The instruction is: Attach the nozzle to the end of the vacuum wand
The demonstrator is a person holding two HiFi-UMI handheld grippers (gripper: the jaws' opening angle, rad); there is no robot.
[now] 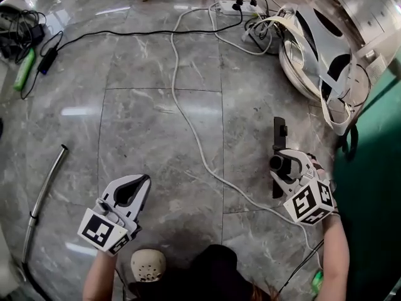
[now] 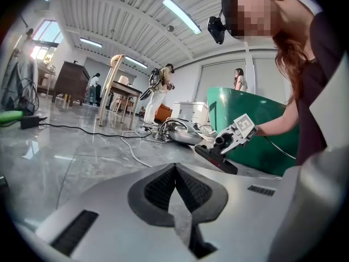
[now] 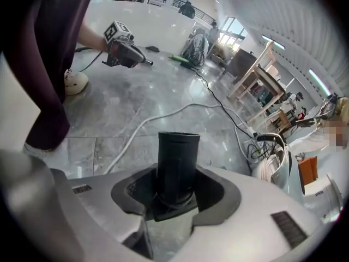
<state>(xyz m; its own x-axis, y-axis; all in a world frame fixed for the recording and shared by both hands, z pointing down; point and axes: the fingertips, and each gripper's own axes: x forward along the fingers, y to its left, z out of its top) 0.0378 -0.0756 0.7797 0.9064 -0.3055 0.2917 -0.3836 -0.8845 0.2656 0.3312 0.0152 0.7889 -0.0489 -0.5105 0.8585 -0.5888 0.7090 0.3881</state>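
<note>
The right gripper [image 1: 283, 165] had its jaws clamped on the black vacuum nozzle [image 3: 177, 162]. They gripped the round connector tube near its base, so that the open end of the tube stood up out of the jaws, as the right gripper view showed. In the head view the nozzle's flat head ran crosswise to that tube. It was held off the grey marble floor [image 1: 144, 124], just to the right of the white cable [image 1: 173, 55] that snaked down across the tiles.

The left gripper [image 1: 144, 182] was on the left side of that cable. Its jaws were pressed together with nothing between them, and the left gripper view showed the dark pads meeting along a closed seam.

The vacuum wand [image 1: 42, 196], a slim grey metal tube with a bend in it, lay on the floor well to the left of the cable, apart from both grippers.

At the cable's far end sat a white power strip [image 1: 233, 6] with black plugs in it. To the right of that lay a white and grey appliance [image 1: 313, 49]. A green tub [image 1: 369, 168] stood well to the right of the cable, beyond the right gripper. A beige shoe [image 1: 148, 265] was left of the cable's near stretch, just below the left gripper.
</note>
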